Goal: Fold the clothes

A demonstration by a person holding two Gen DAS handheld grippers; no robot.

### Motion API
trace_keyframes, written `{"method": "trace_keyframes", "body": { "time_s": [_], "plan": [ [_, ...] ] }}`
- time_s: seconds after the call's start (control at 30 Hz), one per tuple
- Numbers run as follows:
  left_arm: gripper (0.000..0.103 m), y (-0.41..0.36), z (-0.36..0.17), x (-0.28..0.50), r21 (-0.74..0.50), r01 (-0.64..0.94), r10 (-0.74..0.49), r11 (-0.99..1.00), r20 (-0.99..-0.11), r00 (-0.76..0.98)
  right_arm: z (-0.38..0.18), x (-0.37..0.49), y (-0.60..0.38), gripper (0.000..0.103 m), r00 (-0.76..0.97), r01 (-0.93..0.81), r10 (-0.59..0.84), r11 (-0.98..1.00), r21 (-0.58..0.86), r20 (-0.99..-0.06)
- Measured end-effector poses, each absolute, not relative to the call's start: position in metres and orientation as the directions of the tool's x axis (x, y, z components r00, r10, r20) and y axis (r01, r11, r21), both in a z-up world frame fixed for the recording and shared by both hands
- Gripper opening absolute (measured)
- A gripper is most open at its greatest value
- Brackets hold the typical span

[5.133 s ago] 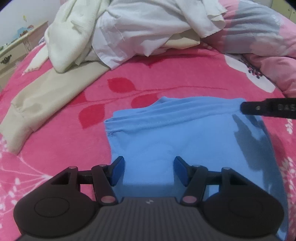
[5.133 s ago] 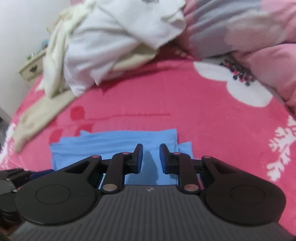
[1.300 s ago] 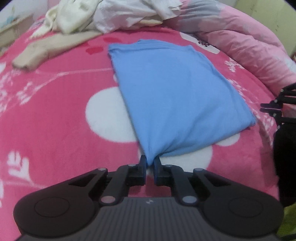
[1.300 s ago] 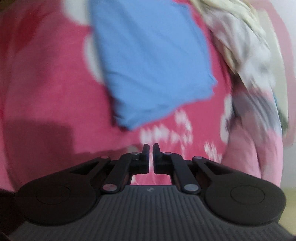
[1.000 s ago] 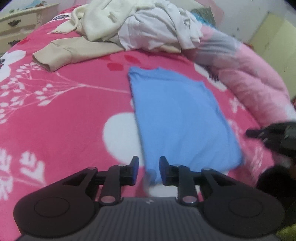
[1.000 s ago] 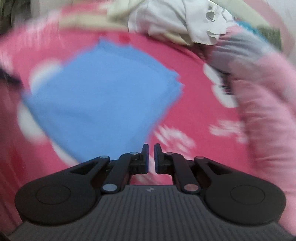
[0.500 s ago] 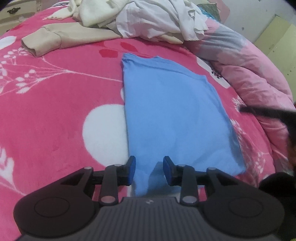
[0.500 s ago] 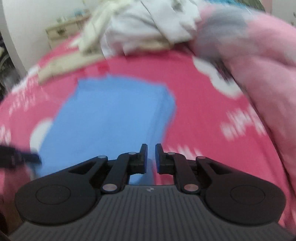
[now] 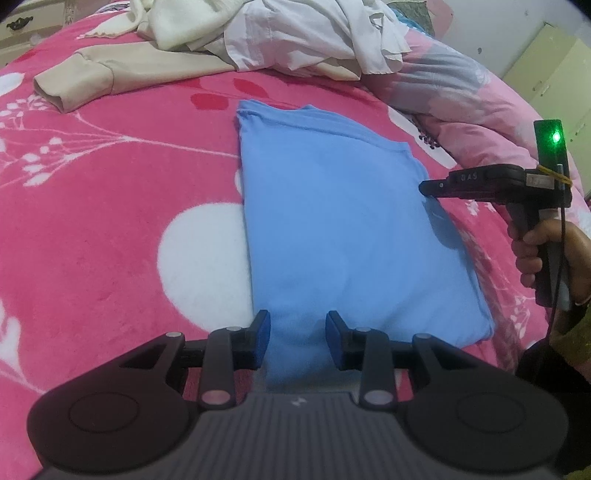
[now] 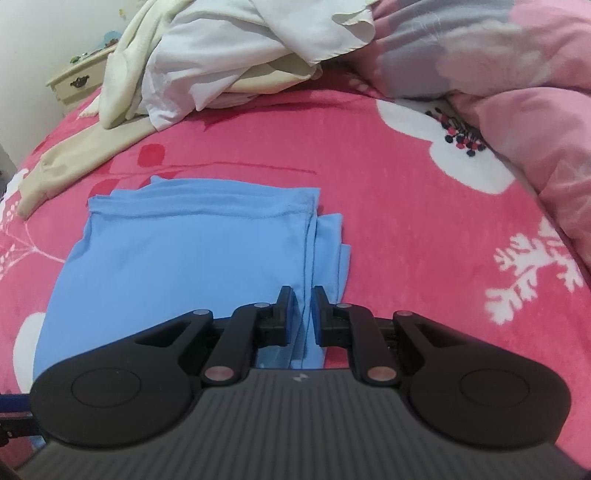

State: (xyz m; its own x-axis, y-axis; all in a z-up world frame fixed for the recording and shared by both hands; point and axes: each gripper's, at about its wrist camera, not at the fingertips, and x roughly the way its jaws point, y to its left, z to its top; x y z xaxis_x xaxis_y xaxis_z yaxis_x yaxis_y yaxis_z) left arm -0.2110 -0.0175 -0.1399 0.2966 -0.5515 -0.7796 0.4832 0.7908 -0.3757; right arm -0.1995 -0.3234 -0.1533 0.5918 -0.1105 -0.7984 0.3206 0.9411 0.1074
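1. Far left, a cream dresser [image 9: 22, 26] stands past the edge of the bed
2. A beige garment [image 9: 122, 70] lies on the pink floral blanket [image 9: 110, 206] at the far left, one cuffed sleeve stretched toward the left edge
3. Behind it, at the far middle, a pile of cream and white clothes [image 9: 280, 33] is heaped up, partly over the beige garment
4. The blue folded garment [image 9: 340, 229] lies flat in the middle of the blanket, a long rectangle running from near to far, its hemmed end at the far side
5. The left gripper [image 9: 297, 332] hovers at the garment's near end, jaws spread with blue cloth seen between them, the pads not pressing on it
6. The right gripper [image 10: 303, 314] is at the garment's right edge, where the stacked layers [image 10: 325, 251] show; its jaws stand a narrow gap apart with the layered edge in line between them, and no pinch is visible
7. In the left wrist view a hand [image 9: 543, 254] holds that right gripper's handle at the right
8. Far right, a pale pink quilt [image 10: 517, 85] is bunched along the blanket's edge
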Motion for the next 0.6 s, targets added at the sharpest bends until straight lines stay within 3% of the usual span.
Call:
{"method": "trace_keyframes", "body": {
  "time_s": [0.13, 0.6],
  "plan": [
    [0.034, -0.019, -0.140, -0.211, -0.362, 0.489, -0.544, 0.793, -0.782, 0.304, -0.158, -0.196, -0.328, 0.023, 0.587, 0.337, -0.112, 0.934, 0.116, -0.802],
    [0.034, -0.024, -0.137, -0.214, -0.301, 0.511, -0.509, 0.805, -0.792, 0.337, -0.162, -0.195, -0.320, 0.023, 0.608, 0.283, -0.119, 0.956, 0.074, -0.785]
  ]
}}
